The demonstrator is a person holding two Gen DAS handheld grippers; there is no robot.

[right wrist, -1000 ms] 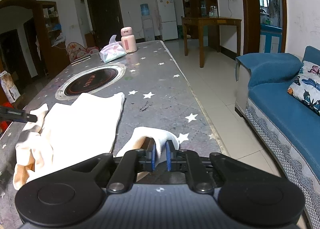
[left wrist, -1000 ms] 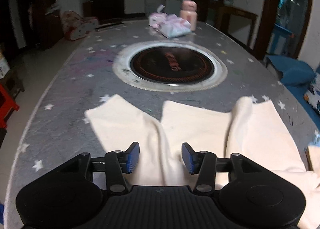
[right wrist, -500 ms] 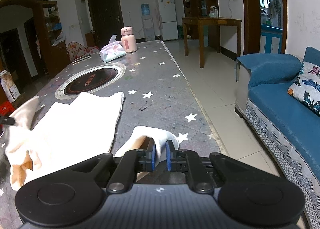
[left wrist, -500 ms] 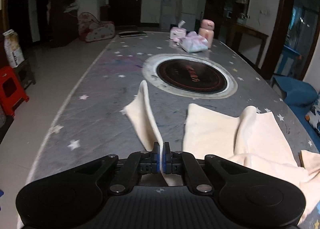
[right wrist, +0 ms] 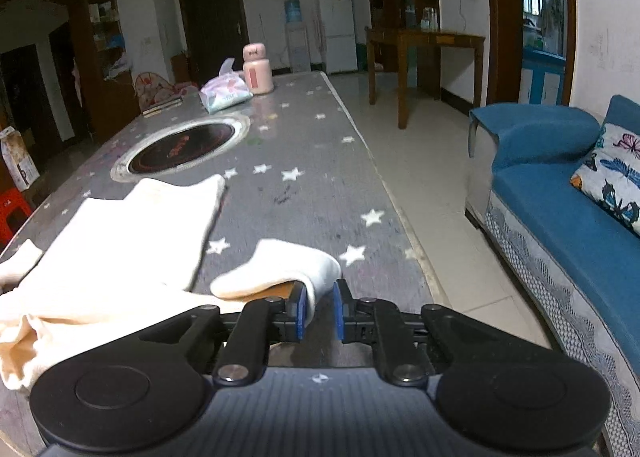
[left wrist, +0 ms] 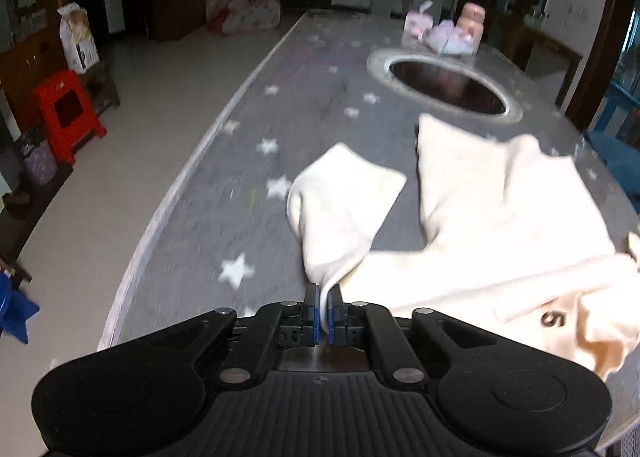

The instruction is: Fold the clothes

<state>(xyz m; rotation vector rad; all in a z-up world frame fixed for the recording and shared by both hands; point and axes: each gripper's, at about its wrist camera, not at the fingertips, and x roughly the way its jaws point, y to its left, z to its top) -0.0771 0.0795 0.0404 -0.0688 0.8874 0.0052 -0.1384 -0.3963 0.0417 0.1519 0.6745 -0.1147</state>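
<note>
Cream garment [left wrist: 500, 209] spread at the near end of the starry table [left wrist: 240, 185].
Left gripper [left wrist: 323, 313] pinches a lifted cloth fold; right gripper [right wrist: 319, 311] stands slightly parted beside another fold.

A long grey tabletop [right wrist: 320, 161] printed with white stars carries a round inset cooktop [right wrist: 182, 145] with a dark glass centre, toward 11 o'clock in the right wrist view. Beyond it, near 12 o'clock, a pink bottle [right wrist: 257, 69] stands just beside a soft tissue pack [right wrist: 225, 92]. A blue sofa [right wrist: 560, 193] with a butterfly cushion [right wrist: 614, 173] fills the 3 o'clock side. A wooden side table [right wrist: 424, 45], a white fridge [right wrist: 336, 29] and a water dispenser [right wrist: 295, 33] stand at the far wall. In the left wrist view, a red plastic stool [left wrist: 66, 113] sits on the floor at 9 o'clock.
</note>
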